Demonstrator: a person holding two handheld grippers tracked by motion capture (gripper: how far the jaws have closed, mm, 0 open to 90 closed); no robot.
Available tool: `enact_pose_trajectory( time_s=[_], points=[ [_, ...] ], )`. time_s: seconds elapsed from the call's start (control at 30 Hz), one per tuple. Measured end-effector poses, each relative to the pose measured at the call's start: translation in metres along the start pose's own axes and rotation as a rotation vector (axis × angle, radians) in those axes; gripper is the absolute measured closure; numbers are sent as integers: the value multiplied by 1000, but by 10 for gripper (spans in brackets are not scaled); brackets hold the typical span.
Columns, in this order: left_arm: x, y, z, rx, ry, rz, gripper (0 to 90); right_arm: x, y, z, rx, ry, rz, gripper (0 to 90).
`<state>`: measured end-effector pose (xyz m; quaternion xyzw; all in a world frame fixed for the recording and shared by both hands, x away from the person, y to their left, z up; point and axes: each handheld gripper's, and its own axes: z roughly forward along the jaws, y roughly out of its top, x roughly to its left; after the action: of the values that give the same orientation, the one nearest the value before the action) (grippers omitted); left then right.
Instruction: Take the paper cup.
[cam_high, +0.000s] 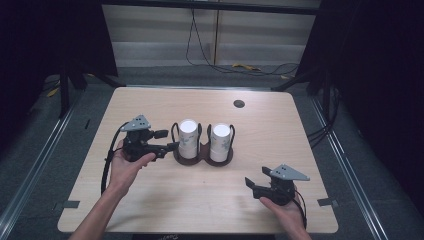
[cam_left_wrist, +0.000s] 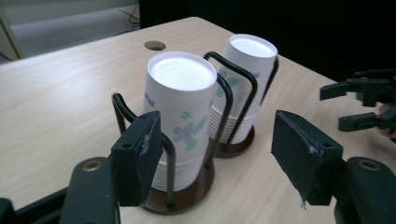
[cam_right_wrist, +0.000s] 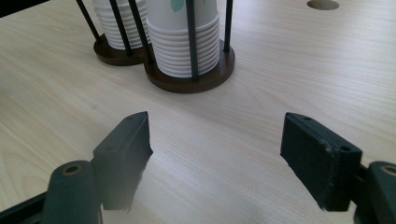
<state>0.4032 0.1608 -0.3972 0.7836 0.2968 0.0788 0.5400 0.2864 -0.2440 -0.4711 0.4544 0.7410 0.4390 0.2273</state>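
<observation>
The cup stacks are seen from the high view in a wire holder at mid-table, the left gripper just beside it. In the left gripper view, its jaws stand apart before the near stack, nothing clamped; the wire could be snagged and the holder dragged. In the right gripper view, the right gripper is held open over bare table.

No readable text, label, brand or number is made out anywhere. On the near stack of paper cups a small blue mark is seen beside the printed green-and-blue flower pattern, but it is too blurred to be read. A green leaf print is noted on the far stack of paper cups, without lettering. Nothing is printed on the wooden table.
</observation>
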Motion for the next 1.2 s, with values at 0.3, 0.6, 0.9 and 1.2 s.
enact_pose_trajectory(
  time_s=[0.3,0.6,0.9,1.2],
  points=[
    [0,18,11,23,8,-25,335,2,0,0,-15,23,-4,236],
    [0,32,28,95,13,3,332,2,0,1,-10,28,-7,236],
    [11,38,39,124,51,-26,262,3,0,1,-8,32,-18,243],
    [4,48,50,191,49,35,261,6,0,1,-9,39,-39,247]
  ],
)
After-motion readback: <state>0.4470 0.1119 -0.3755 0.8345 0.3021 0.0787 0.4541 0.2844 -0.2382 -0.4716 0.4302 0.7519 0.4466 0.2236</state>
